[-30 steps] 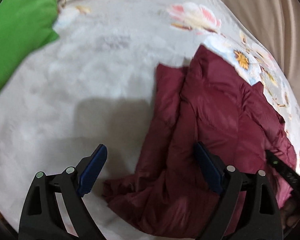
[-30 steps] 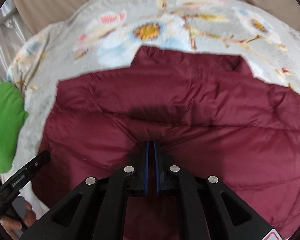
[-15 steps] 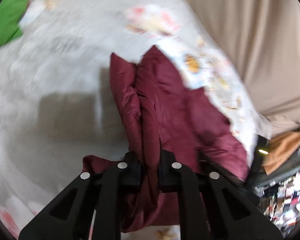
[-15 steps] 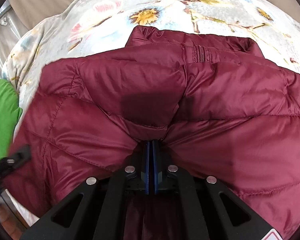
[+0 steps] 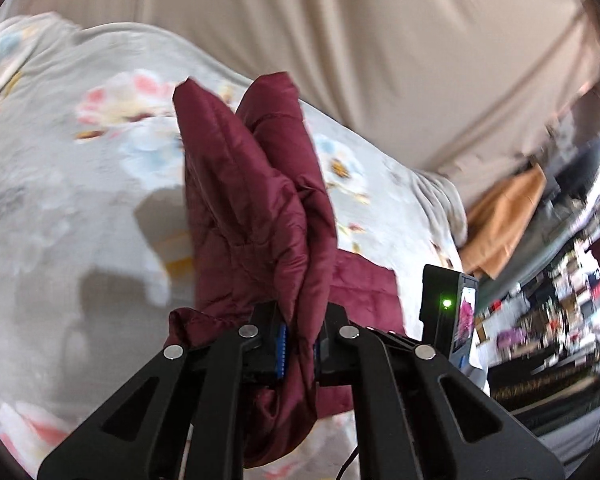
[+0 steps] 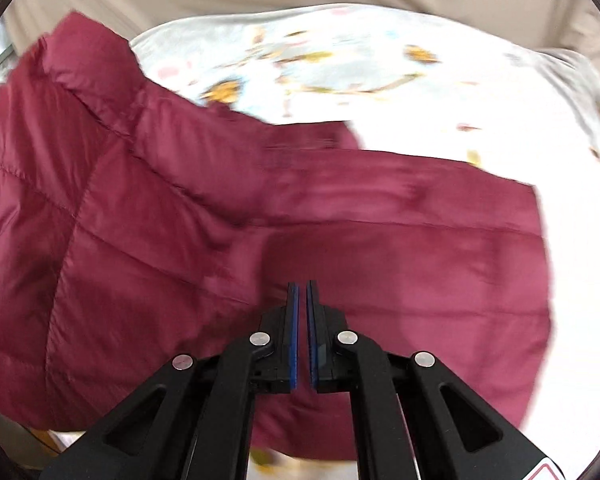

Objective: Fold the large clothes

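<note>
While your left hand-held gripper (image 5: 300, 344) stays out of the story of what came before, look at what it has: its blue pads are clamped on a bunched fold of the maroon puffer jacket (image 5: 256, 216), which stands up from the jaws in a ridge, lifted off the bed. Your right hand-held gripper (image 6: 301, 336) shows its jaws drawn almost together; a thin slit remains between the pads, and whether any cloth is pinched there you cannot tell, though the jacket spreads wide right under it. You look to be in the middle of a fold, judging by one edge raised while the rest of the body lies flat on the bedspread (image 6: 340, 60). Your next move calls for carrying the raised edge across the flat part, keeping the slippery quilted cloth taut so it lands square and does not slump back, and for a release only once the edges line up. Beyond the jacket, the bed carries a pale grey cover printed with flowers, soft and rumpled, so expect the padding to shift under pressure. Farther back hangs a beige curtain (image 5: 360, 60), and off to the right in the left view lie an orange-brown cloth (image 5: 504, 216) and blurred clutter.
</note>
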`<state>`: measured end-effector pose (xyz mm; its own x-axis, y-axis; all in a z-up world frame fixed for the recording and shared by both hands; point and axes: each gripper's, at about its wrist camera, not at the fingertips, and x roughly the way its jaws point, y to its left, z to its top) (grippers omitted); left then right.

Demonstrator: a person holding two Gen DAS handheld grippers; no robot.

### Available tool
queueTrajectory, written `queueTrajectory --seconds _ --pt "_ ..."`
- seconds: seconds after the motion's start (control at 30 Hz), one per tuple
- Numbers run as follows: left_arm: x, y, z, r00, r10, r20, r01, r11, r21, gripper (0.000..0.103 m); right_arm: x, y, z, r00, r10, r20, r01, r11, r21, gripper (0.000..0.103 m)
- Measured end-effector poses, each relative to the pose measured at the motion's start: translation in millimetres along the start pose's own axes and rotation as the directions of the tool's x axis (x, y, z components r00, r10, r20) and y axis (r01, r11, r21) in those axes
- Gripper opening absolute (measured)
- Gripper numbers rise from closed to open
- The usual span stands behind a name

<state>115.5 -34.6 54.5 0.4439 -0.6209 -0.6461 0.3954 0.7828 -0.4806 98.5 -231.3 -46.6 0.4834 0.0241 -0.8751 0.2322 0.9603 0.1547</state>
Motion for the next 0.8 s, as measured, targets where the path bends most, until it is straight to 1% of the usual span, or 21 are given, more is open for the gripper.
queueTrajectory --seconds 0.1,0.2,0.33,0.43,0.53,0.67,0.8 --pt "16.5 -27.8 -6.1 0.999 -0.03 -0.039 0.032 0.998 0.052 0.007 -15.3 -39.4 -11.9 0.999 -0.043 0.003 0.043 0.998 0.055 0.005" --pt "40.7 -54.3 -12.2 0.995 -0.051 -0.089 0.059 0.994 0.091 0.007 -27.2 -67.6 -25.7 0.998 -0.065 0.01 0.063 0.993 0.103 0.005" --pt "77.3 -83.2 -28.4 0.986 -0.058 -0.156 0.079 0.987 0.137 0.007 -39.8 -111.1 -45.2 0.995 -0.103 0.002 0.102 0.979 0.174 0.005" --pt "112.1 -102.5 -45.9 0.974 -0.045 -0.224 0.083 0.983 0.166 0.007 -43.7 -138.3 -55.8 0.991 -0.134 -0.015 0.134 0.968 0.215 0.005" --pt "141.8 -114.1 -63.1 0.961 -0.018 -0.277 0.073 0.979 0.191 0.007 -51.3 -154.6 -66.1 0.986 -0.166 -0.021 0.166 0.958 0.234 0.005" --pt "169.6 -123.0 -82.0 0.947 0.014 -0.321 0.059 0.975 0.216 0.007 -57.7 -167.5 -74.4 0.977 -0.213 -0.032 0.214 0.948 0.234 0.005" --pt "190.4 -131.1 -96.3 0.936 0.05 -0.348 0.042 0.967 0.252 0.007 -63.4 -180.6 -85.9 0.973 -0.229 -0.038 0.232 0.942 0.243 0.005"
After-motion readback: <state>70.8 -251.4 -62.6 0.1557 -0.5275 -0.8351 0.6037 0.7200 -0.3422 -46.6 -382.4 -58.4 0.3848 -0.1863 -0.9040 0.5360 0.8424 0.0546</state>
